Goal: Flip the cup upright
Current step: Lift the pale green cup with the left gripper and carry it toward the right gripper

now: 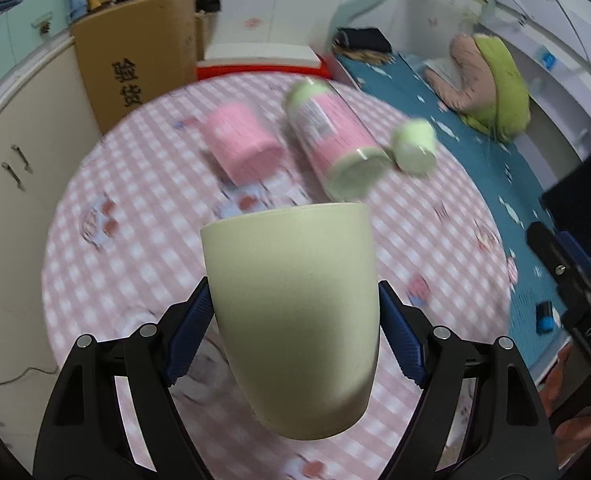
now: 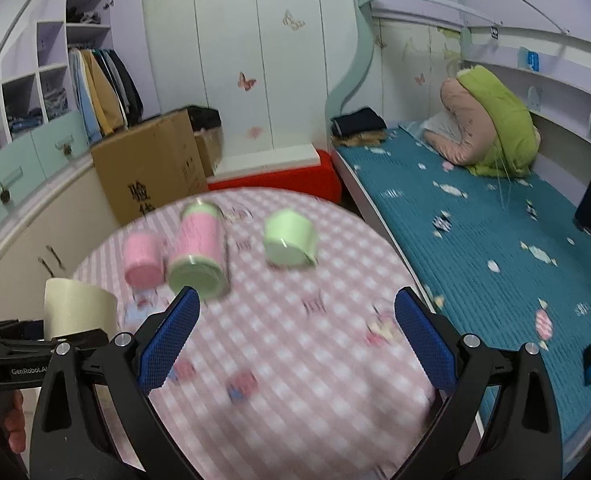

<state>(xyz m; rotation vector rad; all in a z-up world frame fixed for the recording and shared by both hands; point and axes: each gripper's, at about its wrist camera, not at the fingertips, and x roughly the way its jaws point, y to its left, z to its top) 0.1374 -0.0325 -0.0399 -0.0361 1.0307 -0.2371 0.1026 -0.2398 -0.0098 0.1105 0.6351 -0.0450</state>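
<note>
The left gripper point(image 1: 295, 312) clamps its blue pads on the pale green cup point(image 1: 295, 312), held above the pink checked table point(image 1: 435, 248). Its mouth is hidden; the wide end tilts up and away. The right gripper point(image 2: 295, 340) gapes empty. Beyond, a blurred pink bottle point(image 1: 331, 136) lies on its side.

**Two wrist views over one round table**

The left wrist camera looks forward and down, close above the table's point(image 1: 95, 272) near edge. The right wrist camera sits just beside it, higher and farther back. Both share the table point(image 2: 295, 360), cardboard box point(image 1: 135, 60) point(image 2: 151, 168) and bed point(image 1: 495, 184) point(image 2: 475, 220).
</note>
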